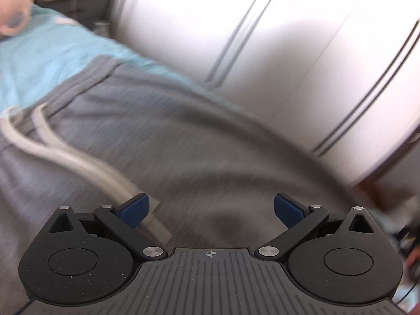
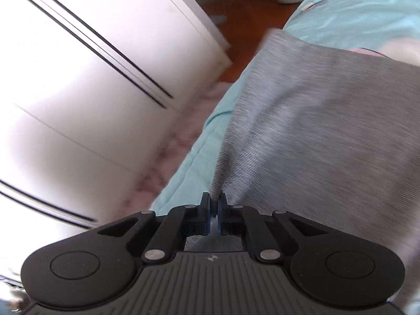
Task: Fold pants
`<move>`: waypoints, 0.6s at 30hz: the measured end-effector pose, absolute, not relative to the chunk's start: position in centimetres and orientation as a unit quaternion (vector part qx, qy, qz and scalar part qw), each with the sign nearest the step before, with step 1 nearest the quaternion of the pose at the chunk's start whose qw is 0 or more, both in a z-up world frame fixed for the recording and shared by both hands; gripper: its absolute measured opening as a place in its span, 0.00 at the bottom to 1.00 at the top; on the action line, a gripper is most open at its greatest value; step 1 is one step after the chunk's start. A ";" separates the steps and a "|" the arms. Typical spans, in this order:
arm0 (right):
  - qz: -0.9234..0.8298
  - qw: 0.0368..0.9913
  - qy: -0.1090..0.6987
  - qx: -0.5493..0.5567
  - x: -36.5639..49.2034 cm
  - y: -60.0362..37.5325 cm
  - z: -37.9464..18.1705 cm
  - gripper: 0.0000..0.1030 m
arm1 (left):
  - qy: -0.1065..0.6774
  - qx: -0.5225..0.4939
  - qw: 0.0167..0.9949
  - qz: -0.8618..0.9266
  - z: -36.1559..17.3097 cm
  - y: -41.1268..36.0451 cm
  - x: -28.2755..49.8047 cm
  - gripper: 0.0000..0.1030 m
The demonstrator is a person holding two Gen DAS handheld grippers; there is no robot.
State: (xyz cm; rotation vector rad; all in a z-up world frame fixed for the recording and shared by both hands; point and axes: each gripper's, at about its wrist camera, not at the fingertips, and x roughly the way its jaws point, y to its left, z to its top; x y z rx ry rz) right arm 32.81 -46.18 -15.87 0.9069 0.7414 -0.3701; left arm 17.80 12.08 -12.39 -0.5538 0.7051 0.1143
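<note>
Grey pants (image 1: 162,141) lie spread on a light blue sheet (image 1: 47,52), waistband toward the upper left, with a pale drawstring (image 1: 65,155) trailing across the fabric. My left gripper (image 1: 211,208) hovers open just over the pants, its blue pads (image 1: 134,210) wide apart; the drawstring's end runs under the left pad. In the right wrist view the grey pants (image 2: 315,136) stretch away over the sheet (image 2: 194,162). My right gripper (image 2: 214,204) is shut on a raised fold at the fabric's edge, which rises in a ridge from the pads.
White wardrobe doors (image 1: 275,52) with dark grooves stand close alongside the bed, also seen as wardrobe doors (image 2: 78,78) in the right view. A strip of reddish wood floor (image 2: 249,26) shows between them. A person's hand (image 1: 13,8) is at the upper left corner.
</note>
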 end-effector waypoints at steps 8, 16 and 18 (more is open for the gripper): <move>-0.141 0.825 0.323 0.441 25.4 -47.3 -19.4 0.04 | 0.386 -0.306 0.869 0.037 -11.2 14.4 30.1 0.99; -0.125 0.830 0.325 0.436 25.0 -47.5 -19.9 0.02 | 0.440 -0.392 0.807 0.041 -13.2 15.3 38.4 0.84; -0.115 0.834 0.323 0.433 24.8 -47.3 -19.6 0.02 | 0.471 -0.387 0.791 0.045 -14.4 14.9 39.6 0.79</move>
